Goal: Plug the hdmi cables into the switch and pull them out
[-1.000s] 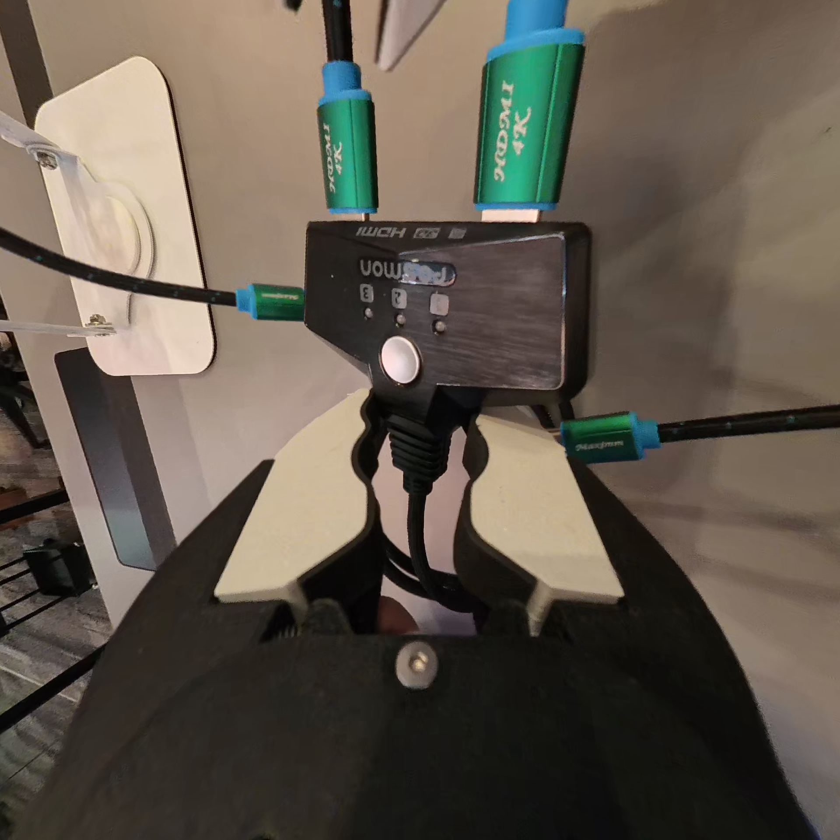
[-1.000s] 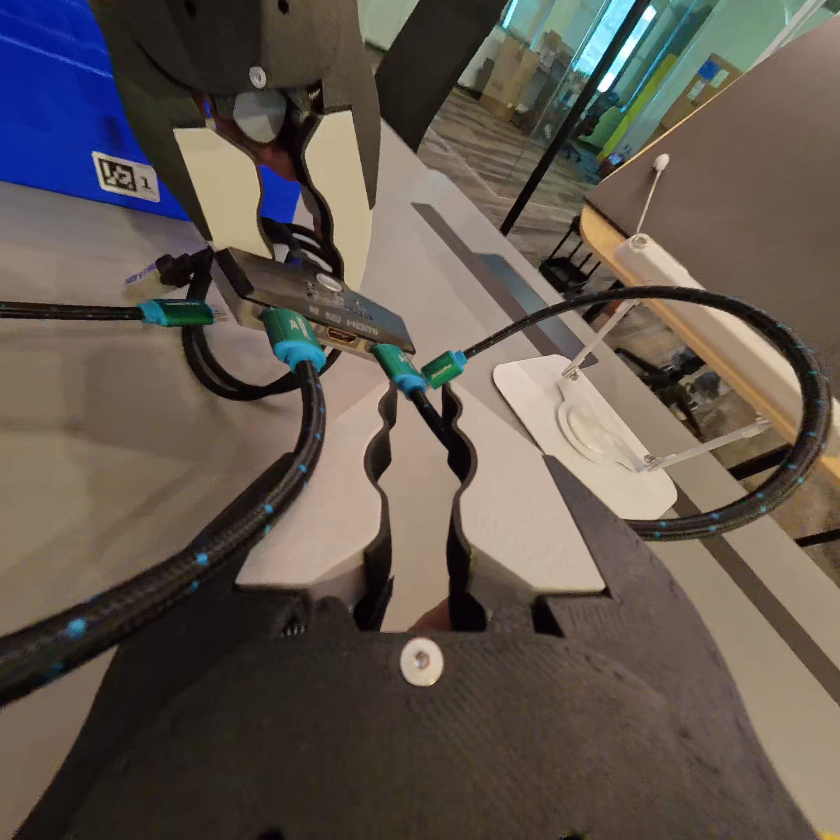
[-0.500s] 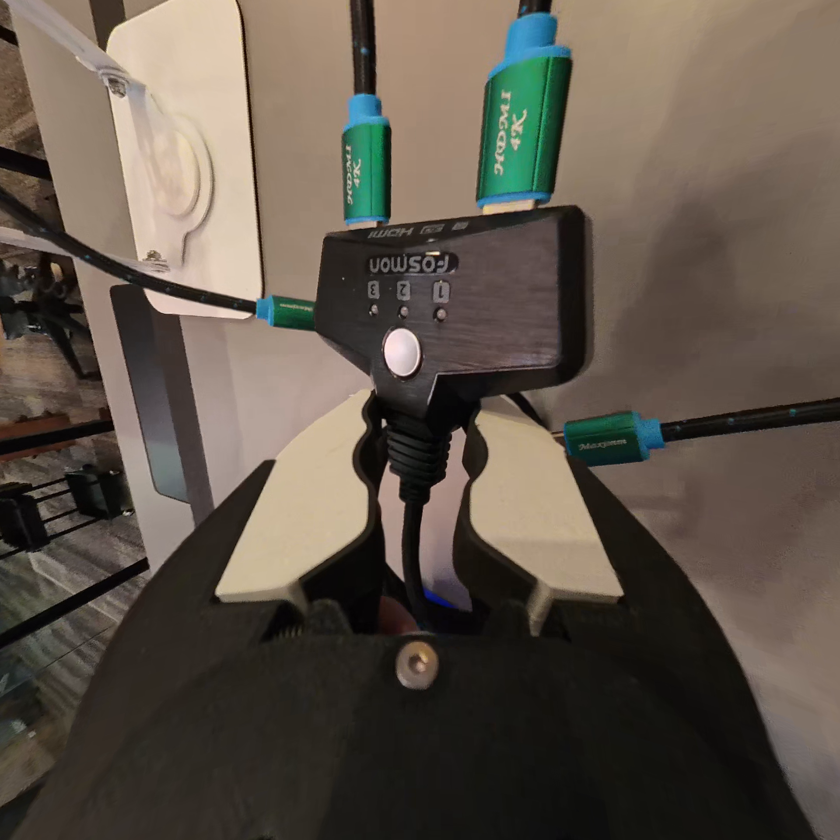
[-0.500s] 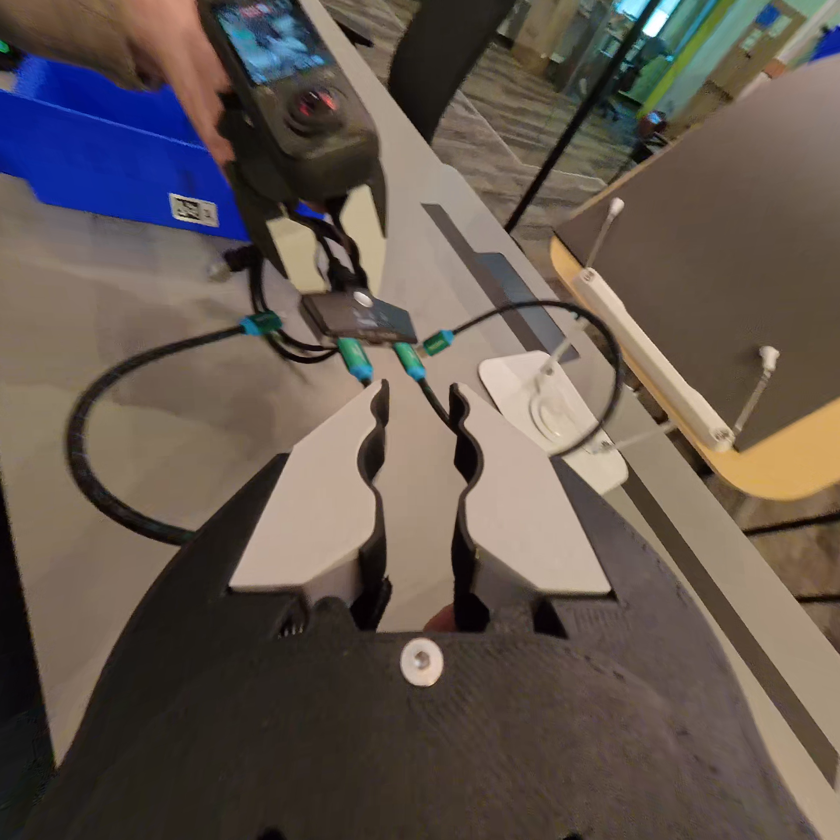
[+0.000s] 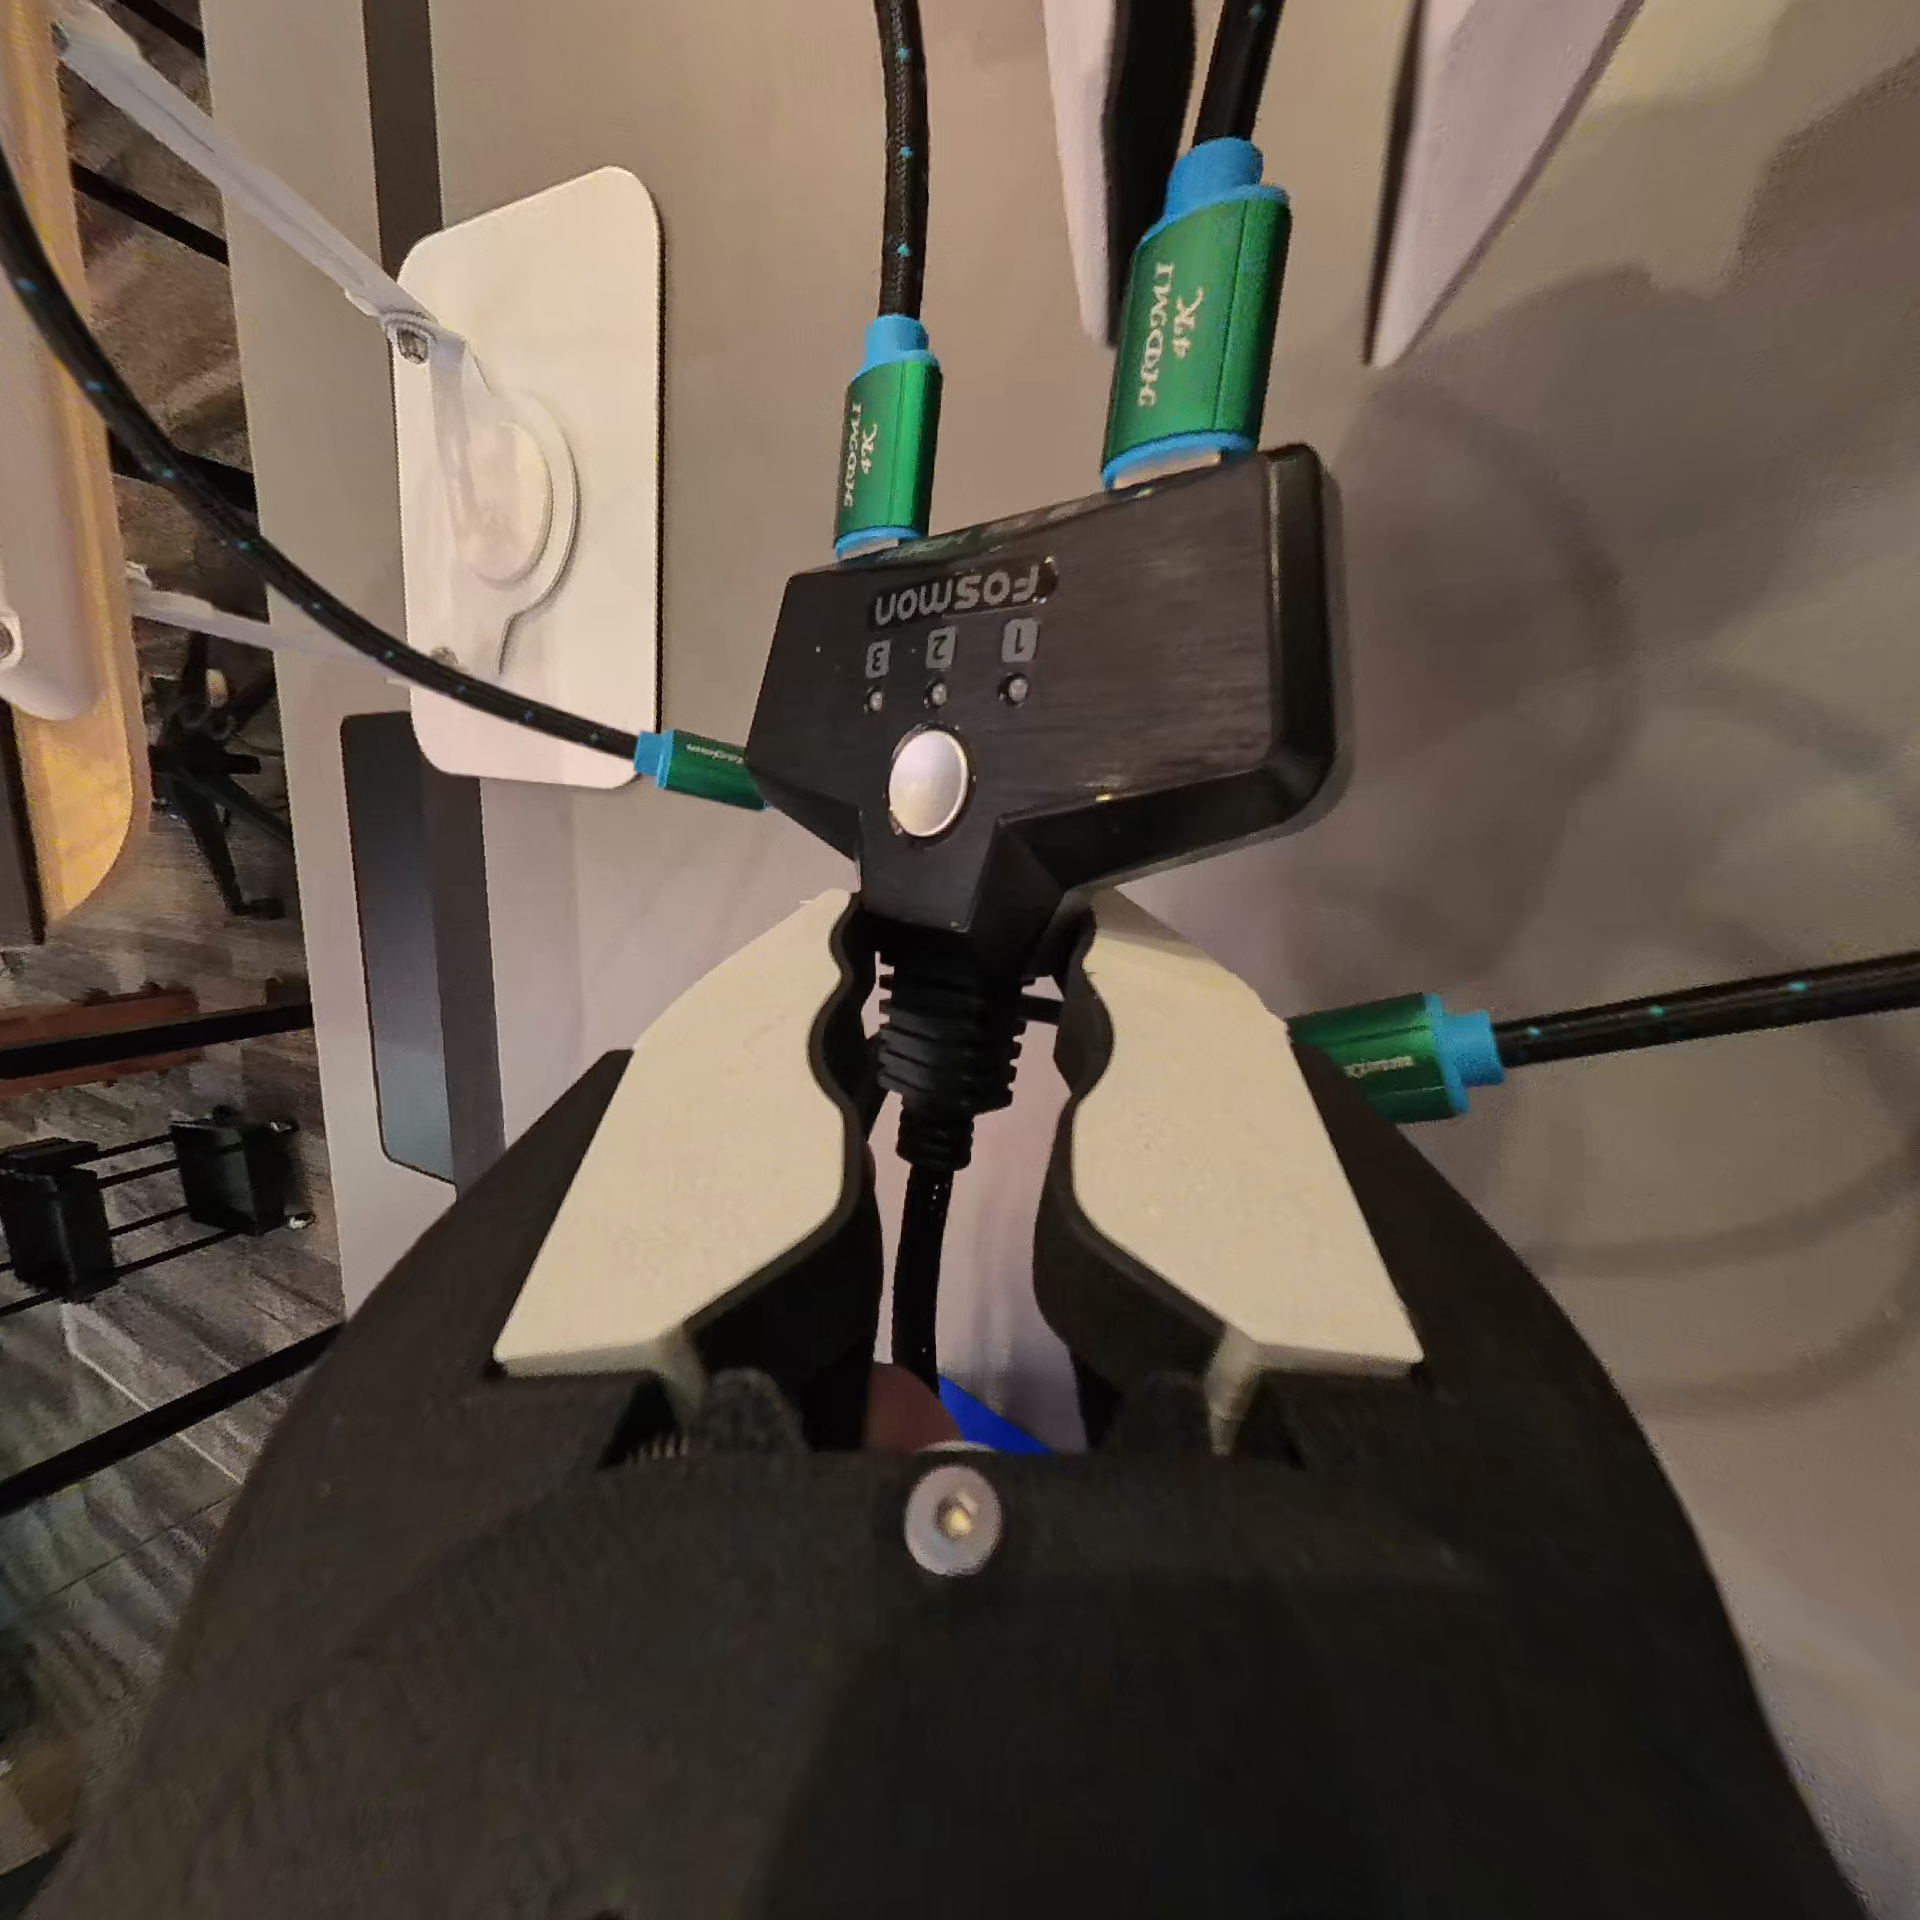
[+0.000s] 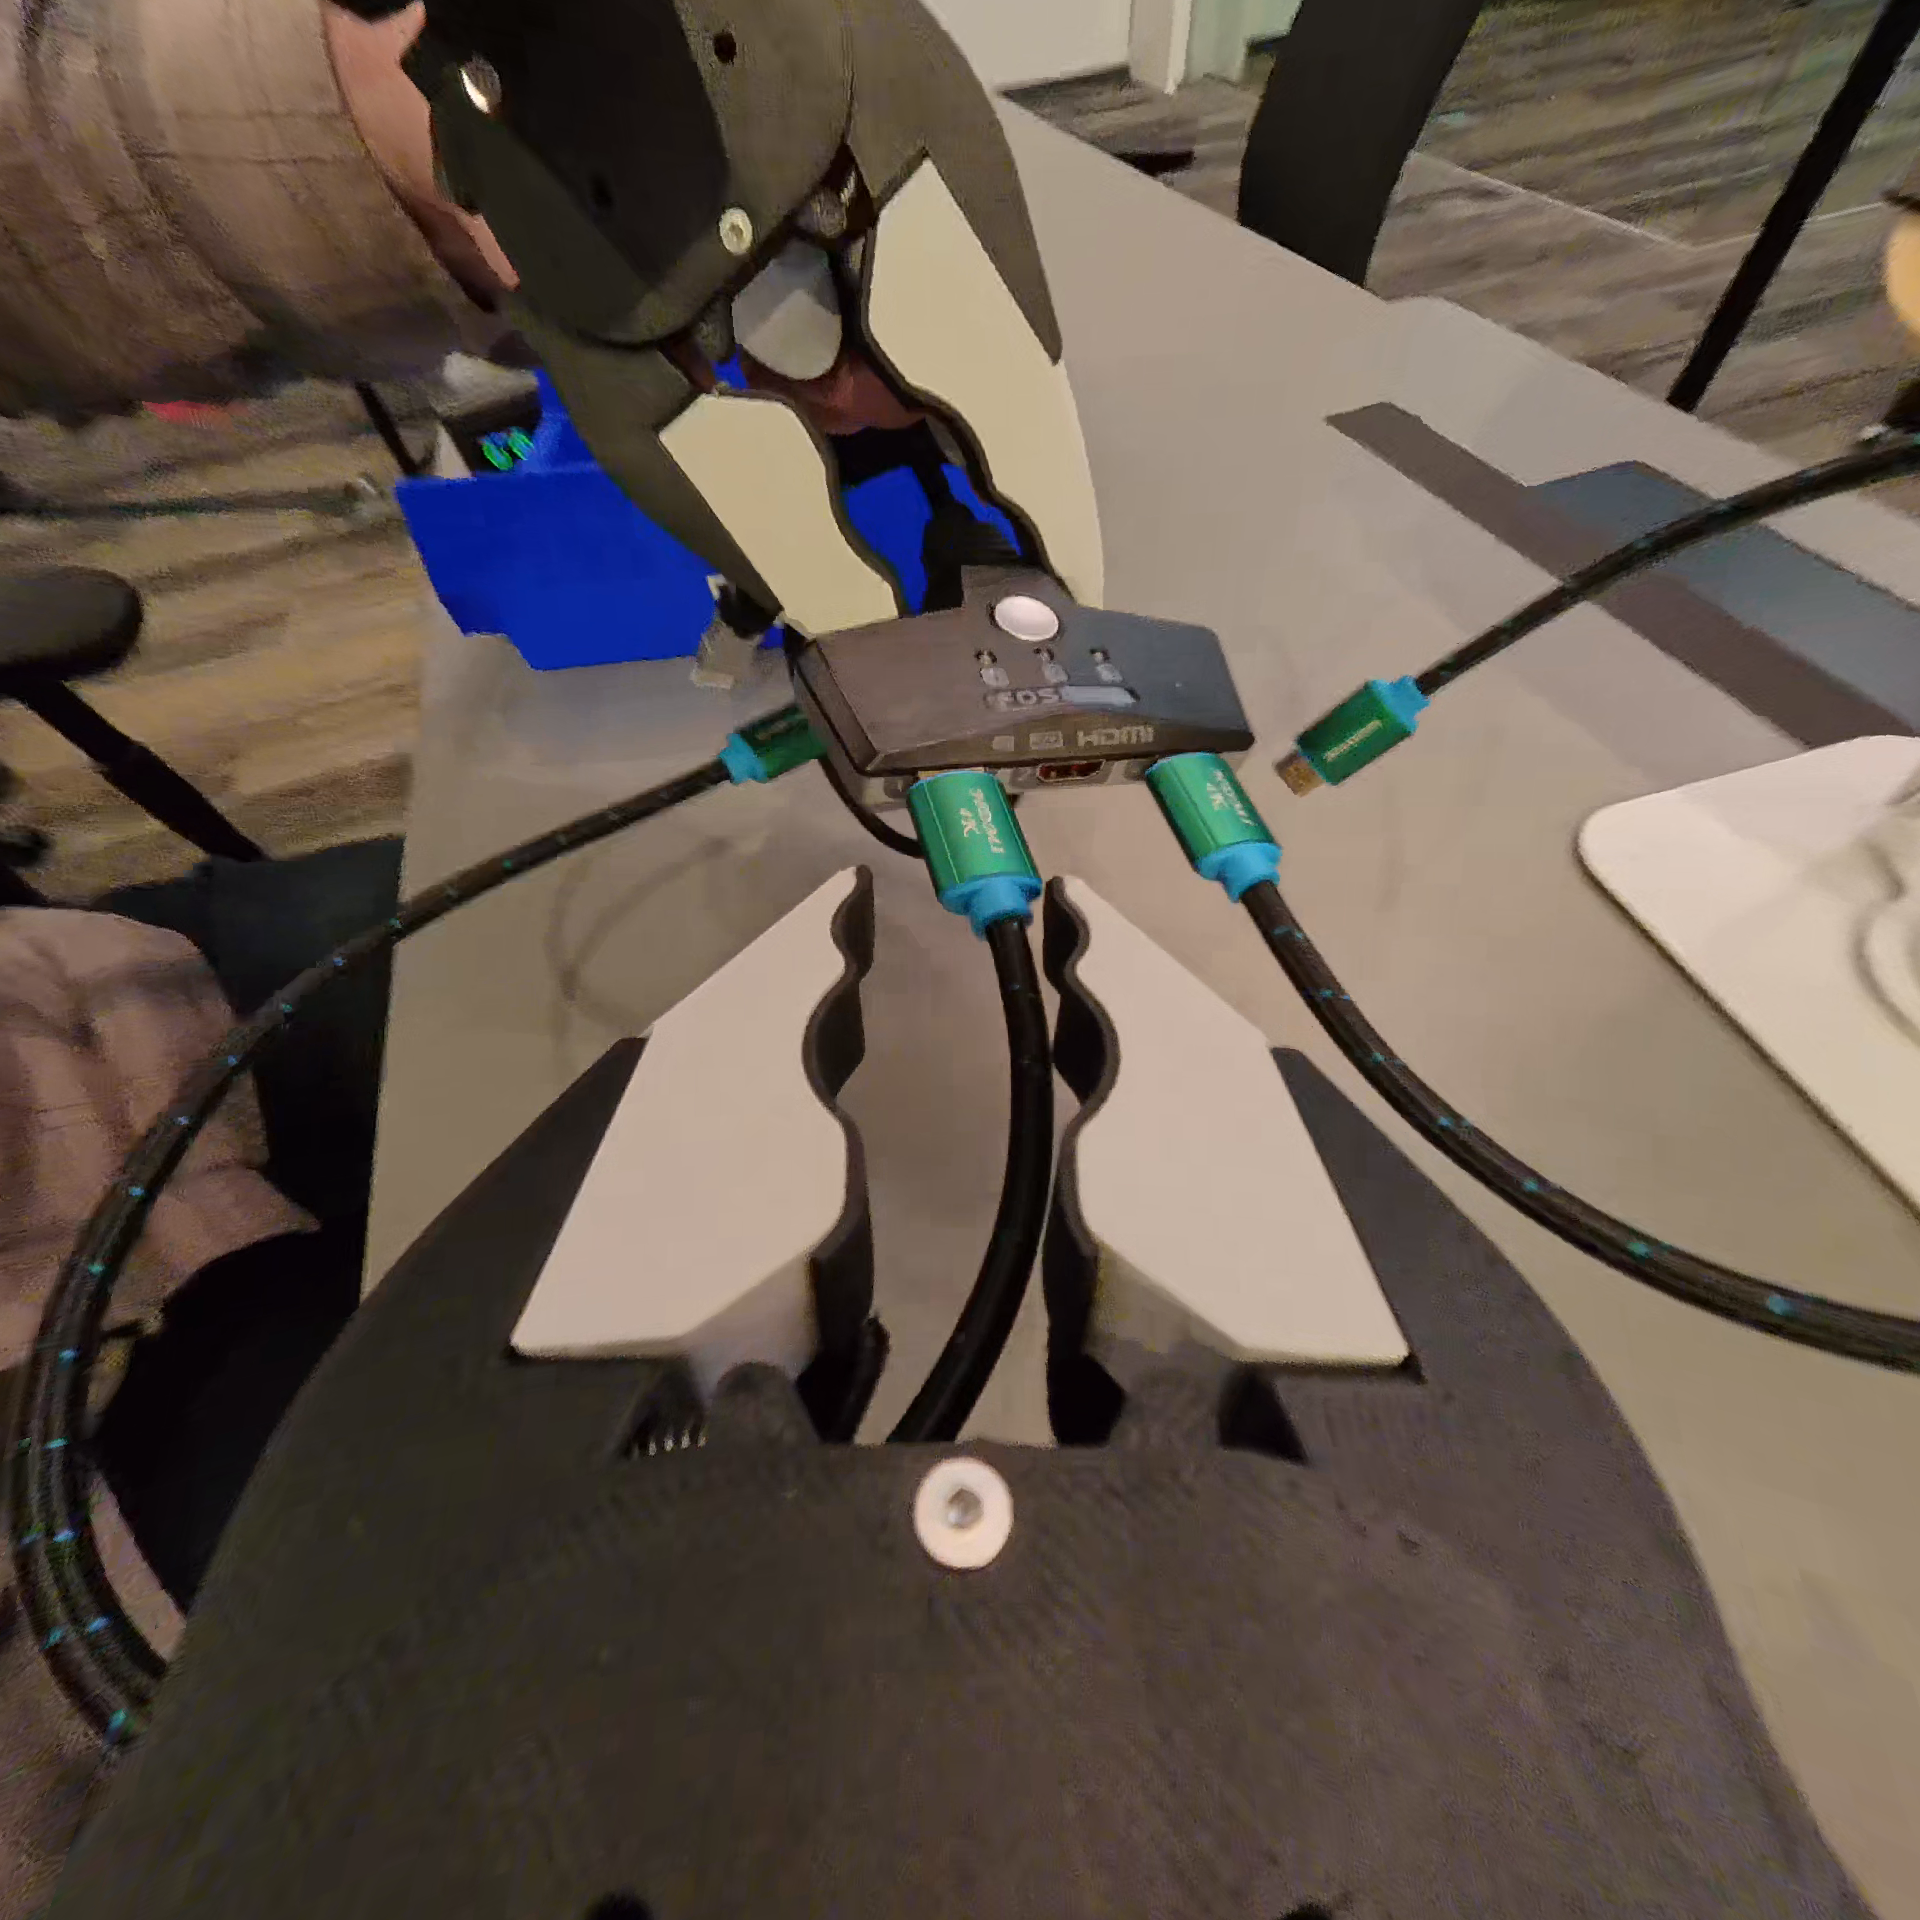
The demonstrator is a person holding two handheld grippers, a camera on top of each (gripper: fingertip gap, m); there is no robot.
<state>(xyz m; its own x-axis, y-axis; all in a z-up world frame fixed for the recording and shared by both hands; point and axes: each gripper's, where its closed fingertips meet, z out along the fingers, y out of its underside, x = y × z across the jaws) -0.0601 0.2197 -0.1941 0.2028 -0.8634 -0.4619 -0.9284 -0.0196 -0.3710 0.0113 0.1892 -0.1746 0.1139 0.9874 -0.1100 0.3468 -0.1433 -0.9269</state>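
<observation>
Left wrist view: left gripper [image 5: 961, 940] clamped on the black switch [image 5: 1049, 707] at its tail collar, held off the grey table [image 5: 1558, 623]; two green plugs [image 5: 1195, 343] seated in its far edge, two more lying loose at either side.

Right wrist view: right gripper [image 6: 956, 904] spread wide, straddling the braided cable [image 6: 1013, 1091] behind the left-hand seated plug [image 6: 971, 836], middle port empty. Probably the pull-out step; next calls for closing on that plug body and drawing straight back

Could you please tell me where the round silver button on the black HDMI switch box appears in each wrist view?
Left wrist view: round silver button, just above centre, over the left gripper.
Right wrist view, upper middle, on the black HDMI switch box.
Shared landmark: white rounded plate.
</observation>
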